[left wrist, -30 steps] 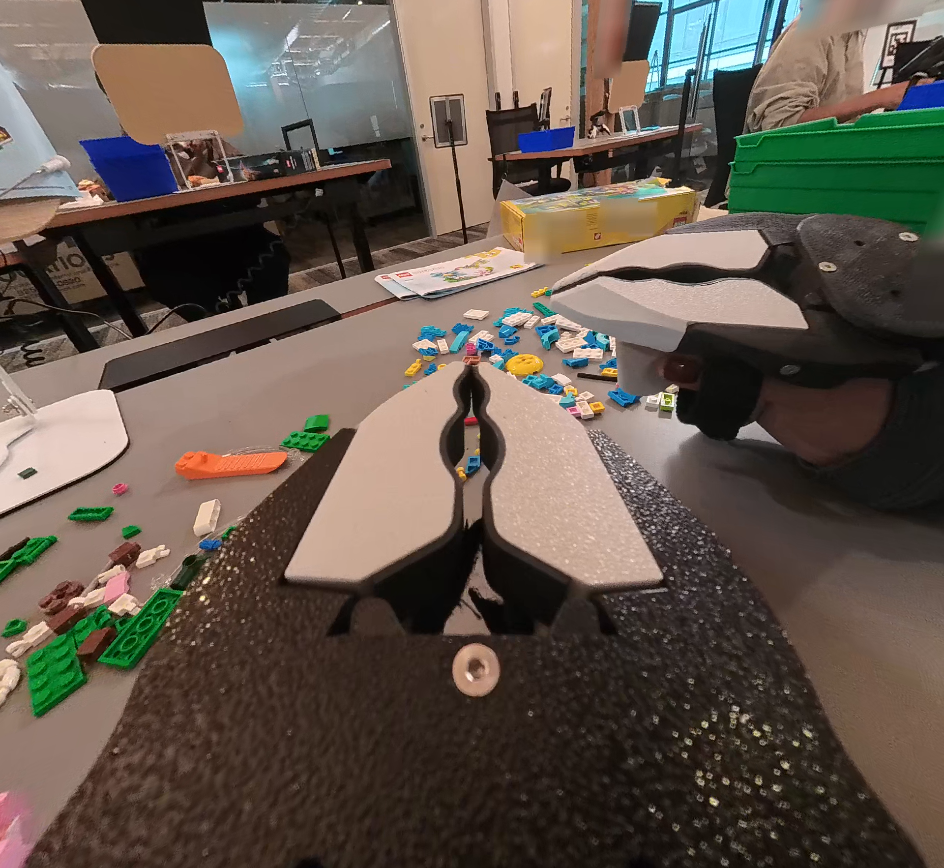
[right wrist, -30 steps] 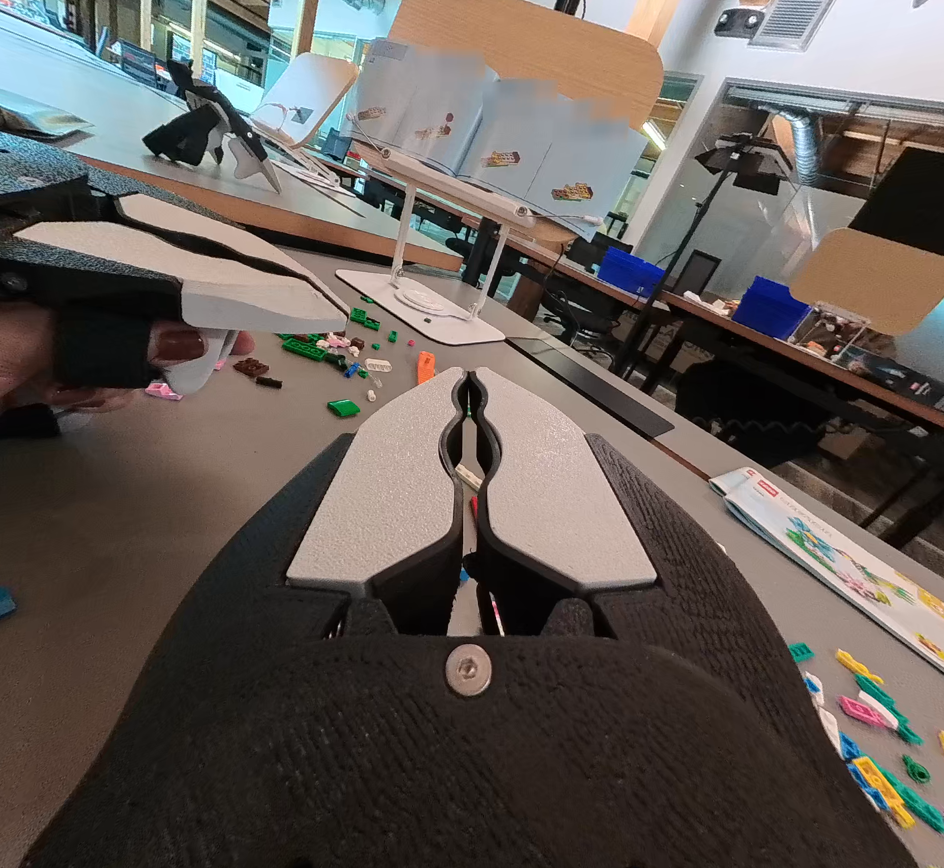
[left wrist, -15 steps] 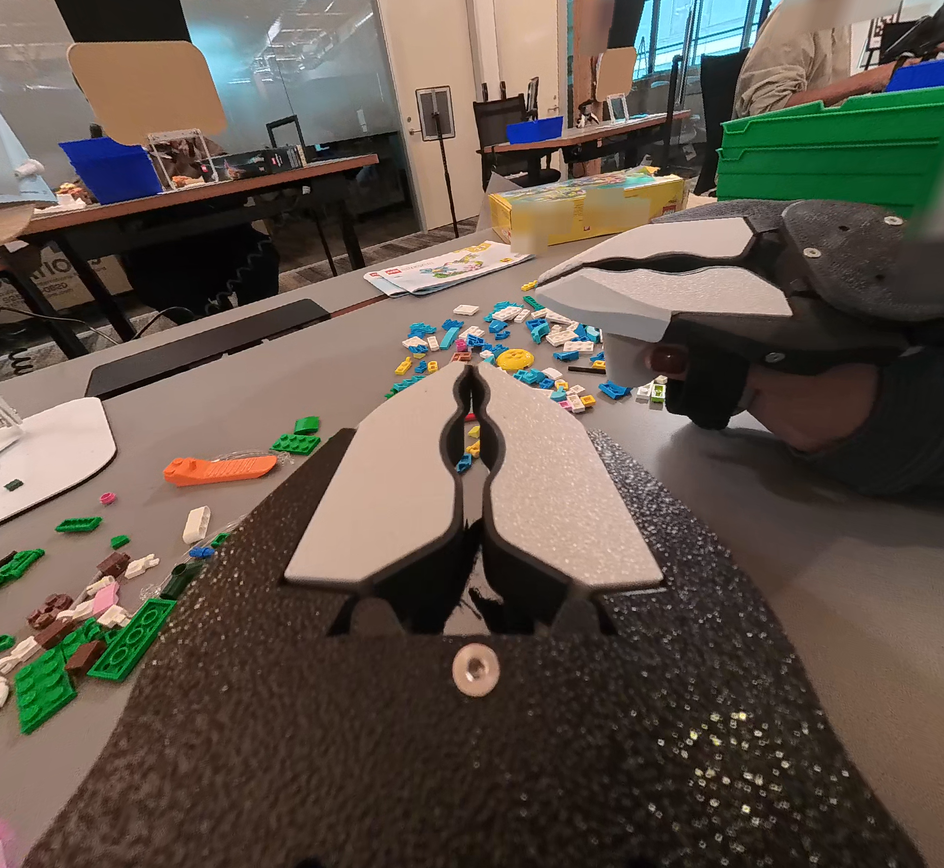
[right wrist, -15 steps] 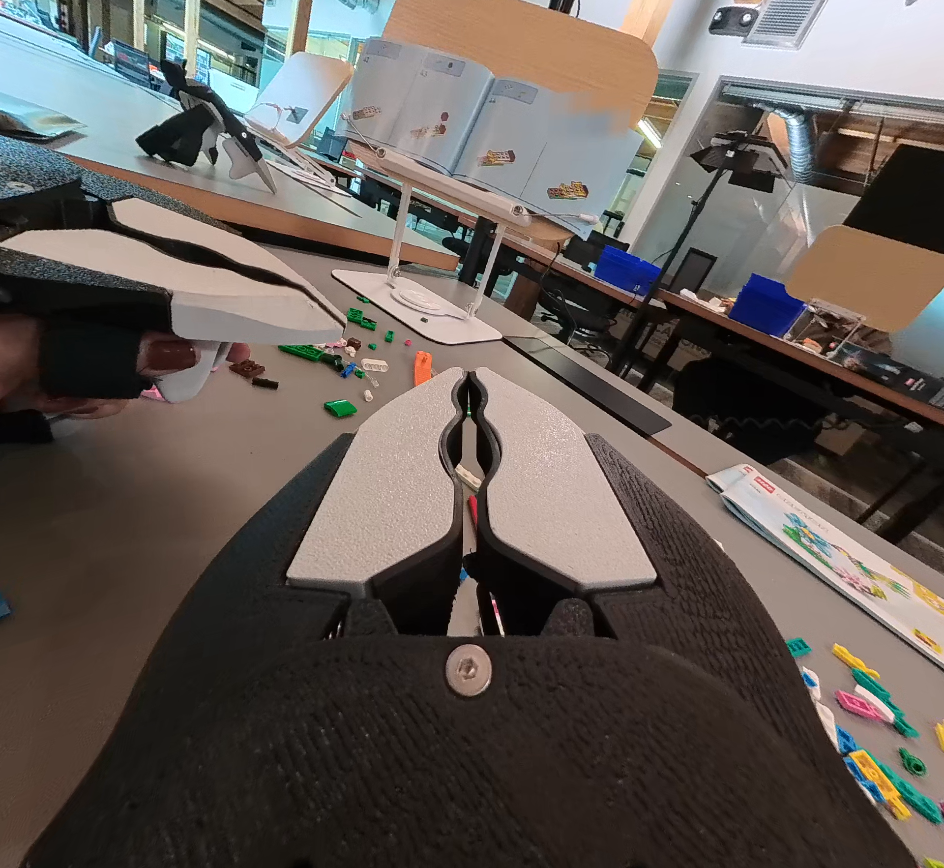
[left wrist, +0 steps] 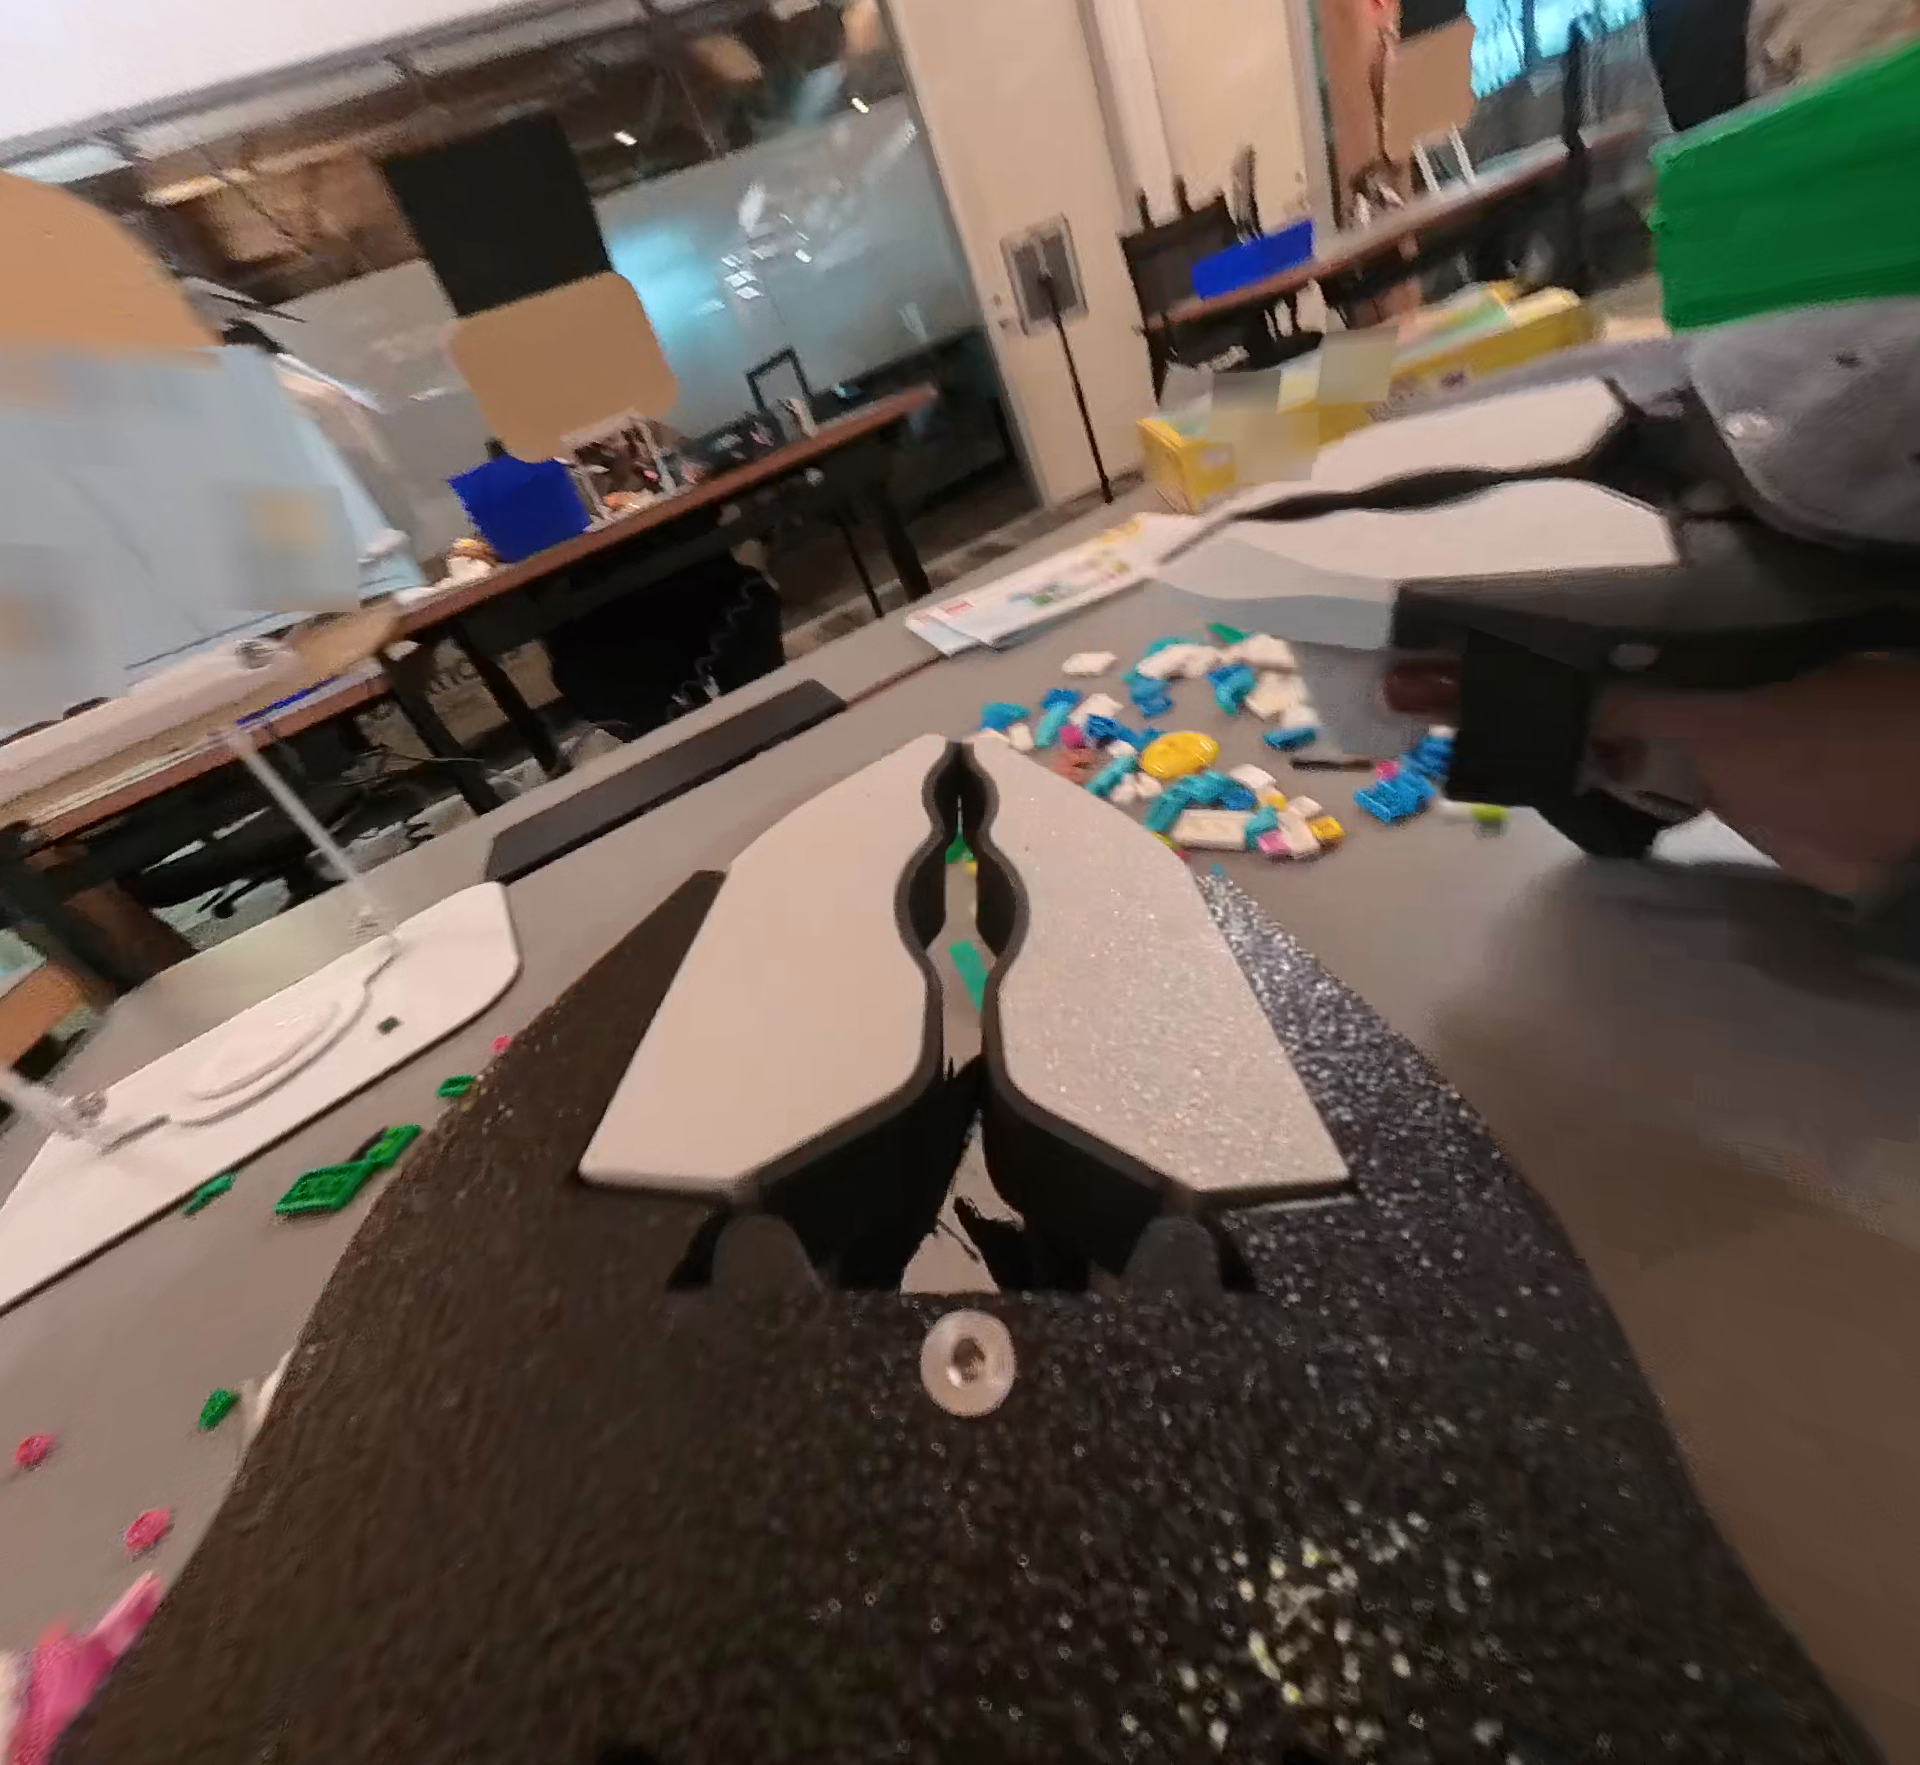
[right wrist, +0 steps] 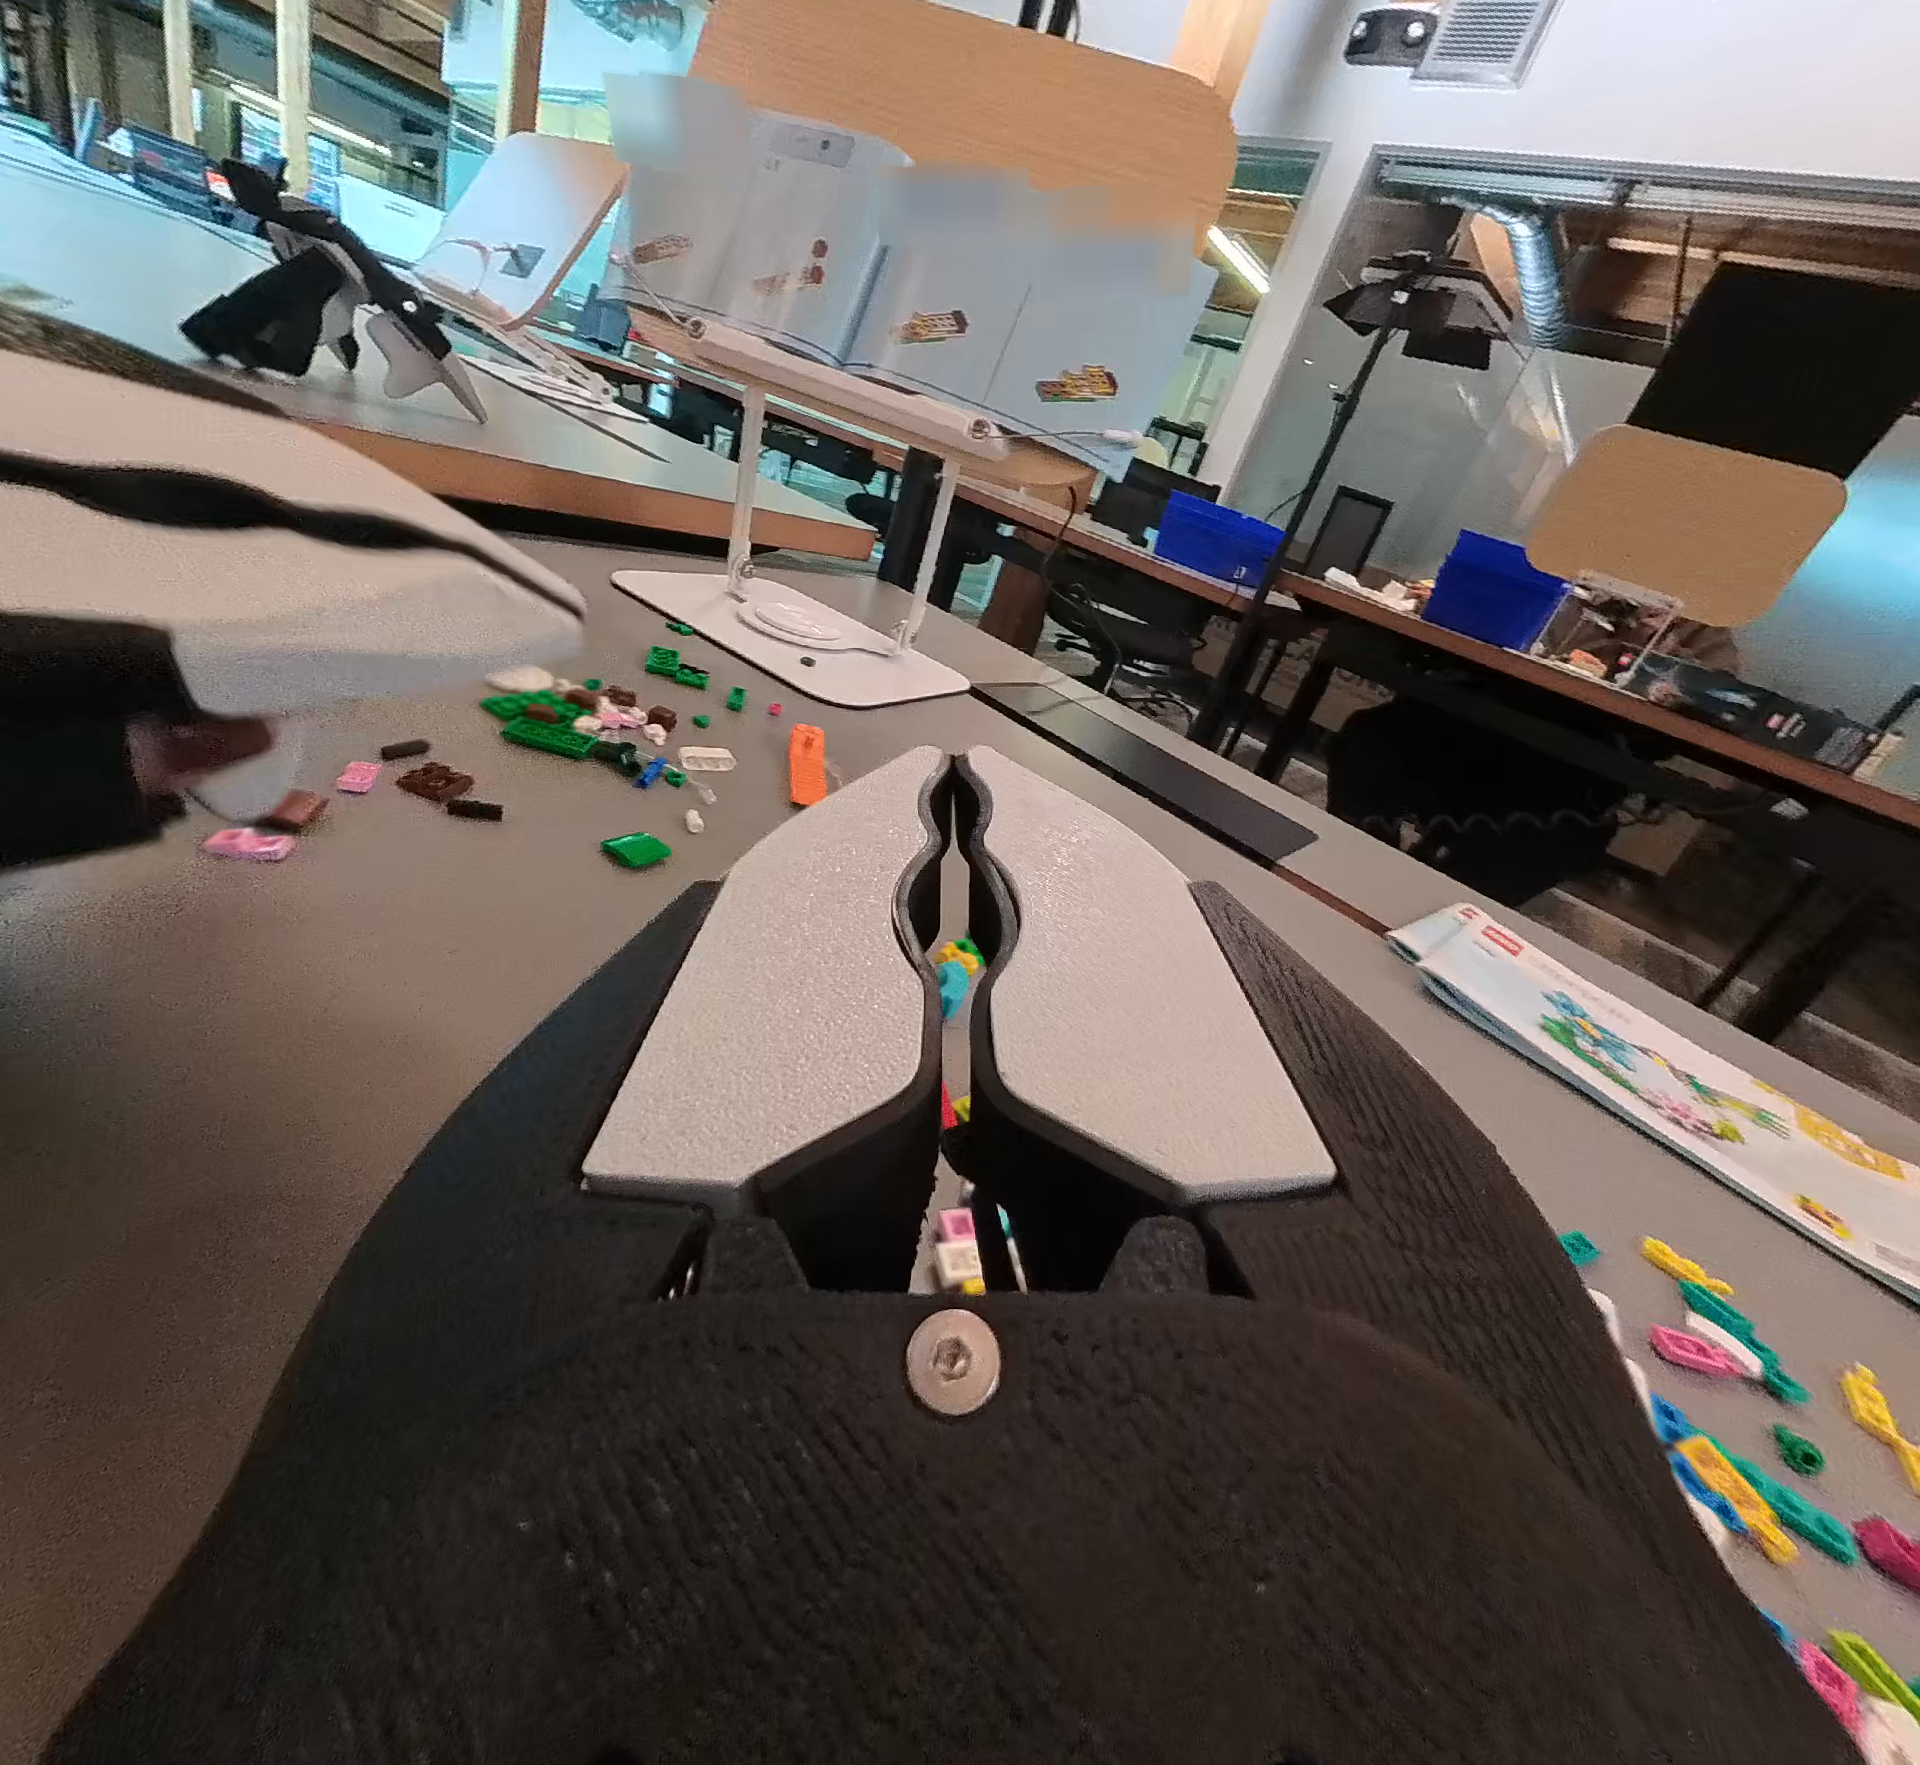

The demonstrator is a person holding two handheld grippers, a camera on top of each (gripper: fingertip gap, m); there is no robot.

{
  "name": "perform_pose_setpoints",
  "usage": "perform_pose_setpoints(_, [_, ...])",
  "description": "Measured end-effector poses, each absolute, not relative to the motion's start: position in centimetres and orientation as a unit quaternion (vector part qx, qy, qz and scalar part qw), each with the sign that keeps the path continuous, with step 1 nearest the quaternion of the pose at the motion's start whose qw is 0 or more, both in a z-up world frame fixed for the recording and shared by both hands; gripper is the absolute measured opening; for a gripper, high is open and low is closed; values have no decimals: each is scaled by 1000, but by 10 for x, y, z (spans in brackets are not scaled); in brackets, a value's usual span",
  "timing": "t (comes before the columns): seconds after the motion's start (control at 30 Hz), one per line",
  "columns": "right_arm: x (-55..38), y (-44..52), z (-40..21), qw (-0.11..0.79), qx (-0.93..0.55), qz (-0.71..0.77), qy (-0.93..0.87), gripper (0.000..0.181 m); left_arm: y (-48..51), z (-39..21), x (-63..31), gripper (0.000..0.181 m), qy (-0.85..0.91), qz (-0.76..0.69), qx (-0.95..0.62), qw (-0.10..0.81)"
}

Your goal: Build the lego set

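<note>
A: Item one, left gripper. State of the jaws?
B: Closed, tips meeting, nothing held. It hangs over the grey bench; the left wrist view is motion-blurred.

A: Item two, right gripper.
B: Jaws closed likewise, empty. Small coloured pieces show through the slit behind the tips, lying on the bench below, not gripped.

A: Lego stock, by view?
B: Left wrist view: blue, white and yellow pile at 1 o'clock, under the right gripper entering at 3 o'clock; green plates at 8 o'clock. Right wrist view only: green and brown pile at 10 o'clock, an orange brick separator just left of the tips, pink and teal pieces at 4 o'clock.

A: Fixtures?
B: White book stand at 11 o'clock carrying an open manual; booklet at 3 o'clock near the far bench edge. Left view alone shows a yellow box and green bins at 2 o'clock.

A: Free room?
B: Bare bench between the two piles.
</note>
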State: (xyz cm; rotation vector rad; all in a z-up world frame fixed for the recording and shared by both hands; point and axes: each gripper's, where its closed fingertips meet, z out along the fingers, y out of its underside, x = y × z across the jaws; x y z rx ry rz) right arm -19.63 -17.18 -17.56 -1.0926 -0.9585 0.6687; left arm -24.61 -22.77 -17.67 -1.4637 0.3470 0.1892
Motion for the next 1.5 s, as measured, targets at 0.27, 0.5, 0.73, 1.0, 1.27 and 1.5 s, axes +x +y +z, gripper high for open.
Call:
perform_pose_setpoints(0.27, [-133, -126, -119, 746, -497, 270, -350, 0, -253, -117, -299, 0, 59, 106, -615, 779])
perform_pose_setpoints(0.5, [-43, -106, -91, 747, -525, 245, -325, 0, -335, -23, -360, 0, -8, 141, -581, 802])
perform_pose_setpoints(0.73, [17, -100, -99, 731, -561, 164, -353, 0, -384, -20, -376, 0, -30, 200, -579, 790])
perform_pose_setpoints(1.0, [32, -111, -158, 592, -609, 154, -505, 5, -362, -56, -357, 0, -12, 139, -635, 760])
perform_pose_setpoints(1.27, [38, -130, -193, 559, -609, 164, -538, 7, -395, -121, -488, 41, -141, 261, -756, 583])
perform_pose_setpoints(1.5, [21, -137, -190, 568, -601, 211, -521, 6, -360, -250, -524, 70, -175, 85, -882, 428])
